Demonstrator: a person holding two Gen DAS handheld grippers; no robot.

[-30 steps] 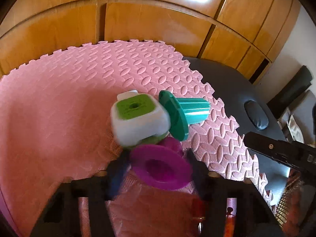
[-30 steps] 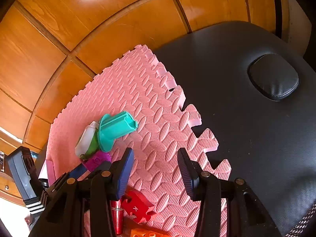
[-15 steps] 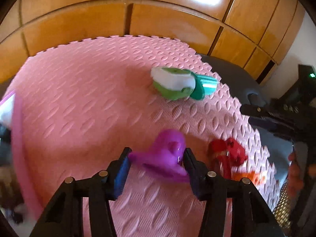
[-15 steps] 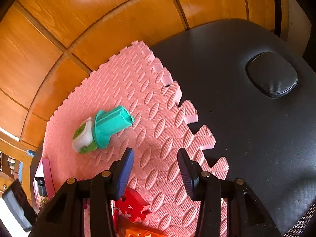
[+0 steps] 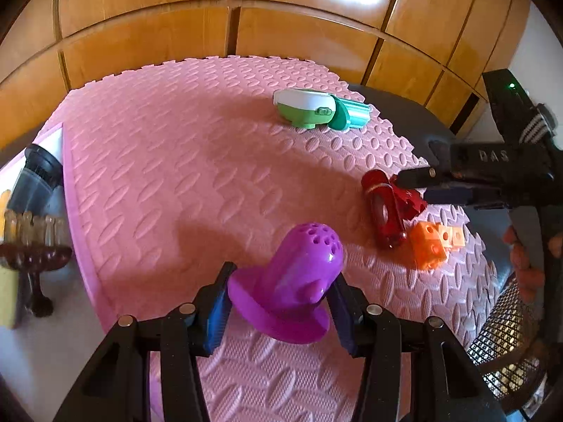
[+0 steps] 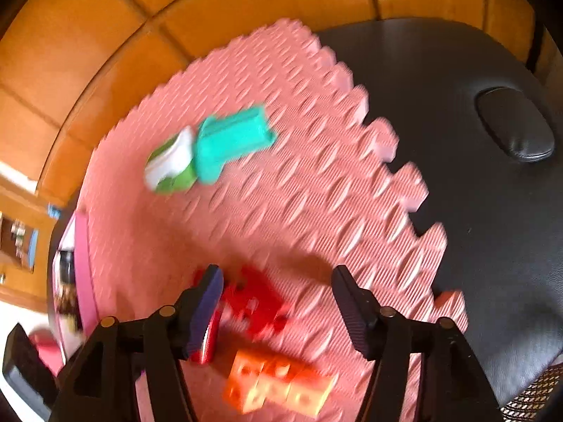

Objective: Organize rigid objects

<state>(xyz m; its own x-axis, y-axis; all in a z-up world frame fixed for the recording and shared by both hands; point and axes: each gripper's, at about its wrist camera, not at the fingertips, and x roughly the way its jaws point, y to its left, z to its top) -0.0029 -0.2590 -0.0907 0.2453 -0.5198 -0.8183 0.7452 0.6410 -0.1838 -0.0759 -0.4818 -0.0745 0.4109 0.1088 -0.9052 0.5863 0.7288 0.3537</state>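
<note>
Left gripper (image 5: 279, 302): pinching the purple perforated cup (image 5: 293, 283); both blue pads press its flared base, one on each side. Jaws have just been closing a little on it.
Purple perforated cup: domed end with small holes points toward 12 o'clock, flange toward the camera; held above the pink foam mat (image 5: 176, 183) at the 6 o'clock part of the left wrist view.
Right gripper (image 6: 278, 302): jaws spread, having just been opening; nothing pinched. The red block (image 6: 255, 304) lies on the mat between the fingers, closer to the left pad. Right wrist view is motion-blurred.
Red cylinder (image 5: 383, 211): lies on the mat at 3 o'clock in the left wrist view, touching the red block on its right side.
Orange bricks (image 5: 434, 242): short joined row, just beside the red cylinder at its 4 o'clock.
Green-and-white piece (image 5: 304, 110): at 1 o'clock on the mat, touching the teal flanged piece (image 5: 352, 114) on its right. Well apart from the red and orange group.
Pink foam mat: textured, interlocking edge; sits on a black padded surface (image 6: 475, 193).
Background: wooden panels (image 5: 281, 17) from 10 to 2 o'clock.
Person: fingertips (image 5: 524, 263) visible at 3 to 4 o'clock on the right gripper's handle.
</note>
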